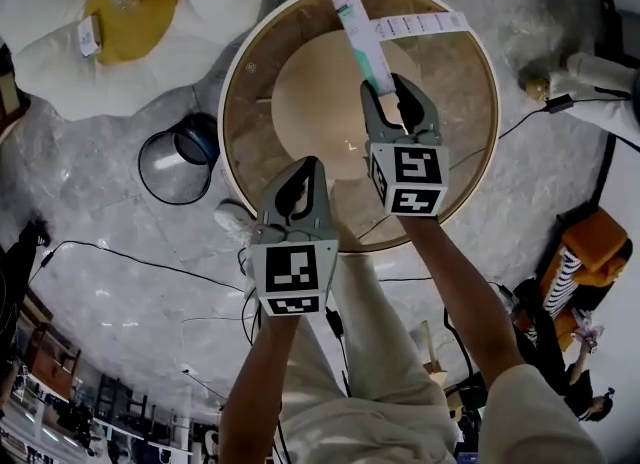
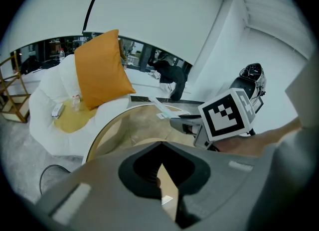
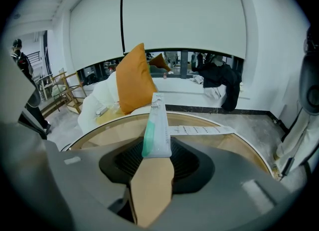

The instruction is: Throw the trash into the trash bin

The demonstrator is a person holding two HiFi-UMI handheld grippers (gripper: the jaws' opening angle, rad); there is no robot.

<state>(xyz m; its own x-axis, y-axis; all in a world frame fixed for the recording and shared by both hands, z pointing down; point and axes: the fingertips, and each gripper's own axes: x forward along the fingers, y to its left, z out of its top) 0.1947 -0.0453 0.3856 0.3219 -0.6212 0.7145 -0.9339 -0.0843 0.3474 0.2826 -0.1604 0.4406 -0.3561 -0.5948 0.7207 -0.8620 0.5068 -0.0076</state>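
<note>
Our left gripper (image 1: 305,167), at six o'clock, is closed empty. Our outstretched right gripper (image 1: 390,89) pinches a packet (image 1: 350,12) pointing toward twelve.

Grey hand-held grippers (image 1: 300,174) (image 1: 398,87) bear black-and-white marker cubes (image 1: 292,270).

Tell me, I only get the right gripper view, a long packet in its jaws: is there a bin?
Observer: Yes, the head view shows a black-rimmed bin on the floor, left of the round table.
Visitor: And the other hand-held gripper?
Observer: The left hand-held gripper is shut and empty, over the table's near edge.
Visitor: Which is nearer the bin?
Observer: The left; the right hand-held gripper holds the packet farther over the table.
</note>
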